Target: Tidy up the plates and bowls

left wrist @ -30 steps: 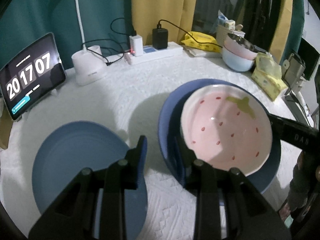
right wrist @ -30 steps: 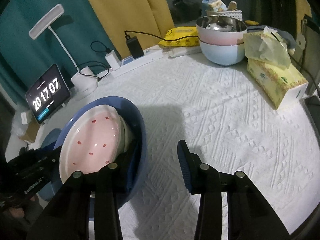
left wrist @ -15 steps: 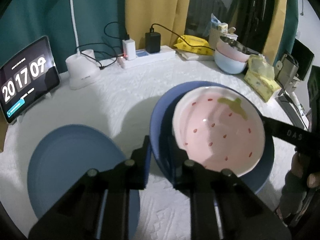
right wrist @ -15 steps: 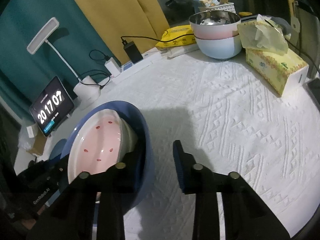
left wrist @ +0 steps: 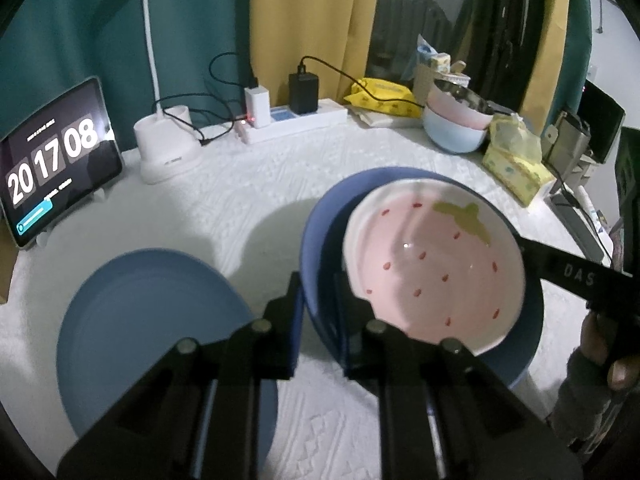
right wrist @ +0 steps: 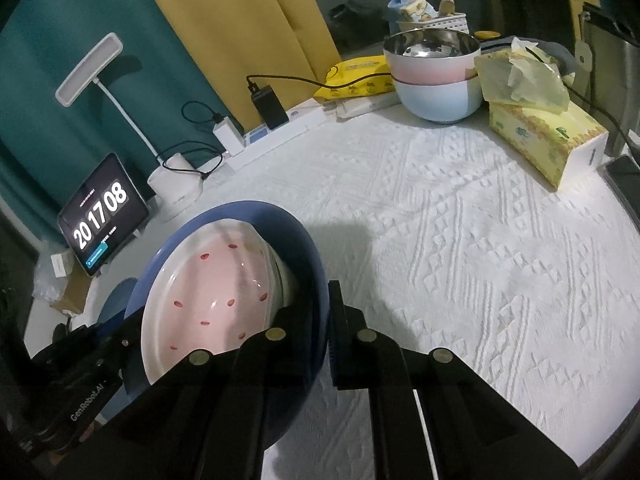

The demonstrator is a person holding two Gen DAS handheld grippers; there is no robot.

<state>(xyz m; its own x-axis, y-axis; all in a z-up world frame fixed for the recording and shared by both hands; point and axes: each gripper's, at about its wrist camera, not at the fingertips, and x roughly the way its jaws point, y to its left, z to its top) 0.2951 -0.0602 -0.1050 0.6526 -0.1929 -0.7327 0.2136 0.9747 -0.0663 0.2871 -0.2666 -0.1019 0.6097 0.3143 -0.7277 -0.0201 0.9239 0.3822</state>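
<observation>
Left gripper (left wrist: 318,304): matte black jaws had just closed on the near-left rim of the deep glossy blue bowl (left wrist: 320,216); one finger (left wrist: 289,320) outside the wall, the other inside.
Right gripper (right wrist: 320,322): black jaws had just closed and pinched the opposite rim of the same bowl (right wrist: 308,248); one finger (right wrist: 346,344) outside the wall, the other inside.
Blue bowl: round, smooth glaze, thick wall; held between both grippers above the white cloth, tilted in the right wrist view, throwing a shadow on the cloth.
Inner bowl: glossy white-rimmed pink strawberry-pattern bowl (left wrist: 434,268) nested inside the blue one; red seed marks, a green leaf mark near the far rim, one bright highlight at its centre.
Flat blue round plate (left wrist: 152,328): matte, shallow, lying on the cloth just left of the left gripper, apart from the bowl.
White embossed tablecloth (right wrist: 460,248): raised diamond and chevron weave, covered the round table.
Far edge: stacked steel-lined pink and pale blue bowls (right wrist: 434,72), beside a yellow tissue box (right wrist: 548,140).
Person: a hand (left wrist: 600,356) on the right gripper's black body at the right edge of the left wrist view.
</observation>
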